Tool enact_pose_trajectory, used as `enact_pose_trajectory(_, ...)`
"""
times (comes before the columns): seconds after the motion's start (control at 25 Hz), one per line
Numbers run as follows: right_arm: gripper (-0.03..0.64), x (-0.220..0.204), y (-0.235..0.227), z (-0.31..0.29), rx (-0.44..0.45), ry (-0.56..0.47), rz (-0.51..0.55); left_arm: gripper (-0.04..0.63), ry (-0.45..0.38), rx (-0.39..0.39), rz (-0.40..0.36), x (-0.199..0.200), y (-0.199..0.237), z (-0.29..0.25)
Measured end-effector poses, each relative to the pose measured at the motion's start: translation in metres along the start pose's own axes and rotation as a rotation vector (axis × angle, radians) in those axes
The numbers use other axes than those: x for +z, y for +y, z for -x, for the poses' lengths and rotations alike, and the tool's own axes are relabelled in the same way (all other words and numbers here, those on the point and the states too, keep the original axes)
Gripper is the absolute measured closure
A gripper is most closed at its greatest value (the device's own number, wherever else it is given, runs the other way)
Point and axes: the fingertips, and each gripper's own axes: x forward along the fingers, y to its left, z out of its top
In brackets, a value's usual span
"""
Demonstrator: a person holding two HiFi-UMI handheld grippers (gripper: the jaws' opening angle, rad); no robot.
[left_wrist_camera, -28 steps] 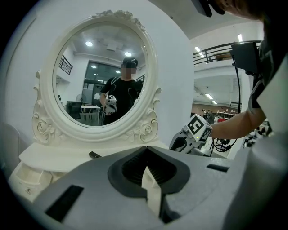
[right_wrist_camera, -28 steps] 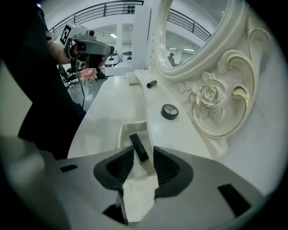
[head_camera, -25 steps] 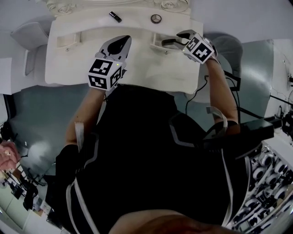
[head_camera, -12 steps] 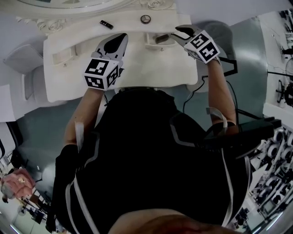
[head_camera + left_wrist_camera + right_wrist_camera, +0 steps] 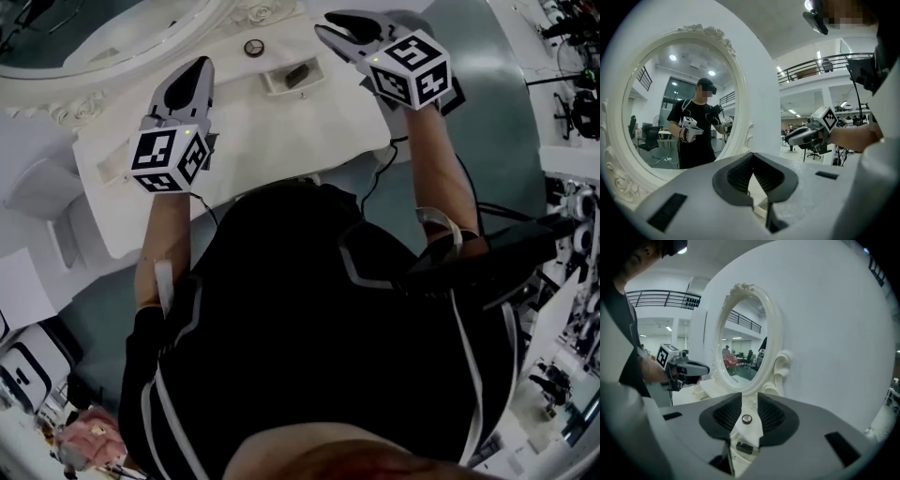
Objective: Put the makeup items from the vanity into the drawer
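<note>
Makeup is partly stowed. One small dark oblong item (image 5: 302, 73) lies inside the small open white drawer (image 5: 274, 82) on the white vanity (image 5: 262, 141). A small round silver-rimmed compact (image 5: 253, 47) sits out on the top just beyond that drawer, near the foot of the oval white-framed mirror (image 5: 112, 28).

A second ago the right gripper (image 5: 328, 26) had its tips at the drawer. Now it is lifted well clear of the vanity. Its jaws have just been closing a little, yet a plain gap remains and nothing is between them. The left gripper (image 5: 200, 64) has risen too, its fingers pressed together on nothing. I judge that the dark item's delivery is finished and the compact is the likely next pick. A slim black tube lay left of the compact a second ago. No view shows it now, and in the head view it may sit behind the left gripper.

The right gripper view looks down through its own gap (image 5: 749, 401) at the compact (image 5: 746, 418) and, nearer, the dark item (image 5: 744, 447) in its compartment, far clearer than the head view gives them. It also catches the left gripper (image 5: 693, 367) off to its left. The left gripper view shows neither item, only the mirror (image 5: 628, 154) with the person's reflection and the right gripper (image 5: 797, 136) at its right.
</note>
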Motion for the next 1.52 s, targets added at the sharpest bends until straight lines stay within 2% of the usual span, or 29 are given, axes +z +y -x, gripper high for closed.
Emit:
enact_pose_trajectory(0.2, 0.513, 0.036, -0.006, 0.02, -0.088, -0.093, -0.034, 0.592, -0.035, 0.007, -0.027, 0.029, 0.01, 0.002)
enact_pose_trajectory(0.44, 0.561, 0.064, -0.008, 0.037, -0.185, -0.18, -0.073, 0.592, -0.088, 0.014, 0.01, 0.055, 0.02, 0.007)
enact_pose_trajectory(0.84, 0.612, 0.091, 0.001, 0.058, -0.287, -0.288, -0.086, 0.592, -0.091, 0.025, 0.014, 0.064, 0.026, 0.017)
enact_pose_trajectory(1.0, 0.612, 0.088, -0.002, 0.061, -0.338, -0.268, -0.077, 0.592, -0.084, 0.034, -0.001, 0.065, 0.027, 0.021)
enact_pose_trajectory(1.52, 0.612, 0.083, -0.007, 0.068, -0.362, -0.277, -0.093, 0.592, -0.059, 0.026, -0.021, 0.057, 0.019, 0.016)
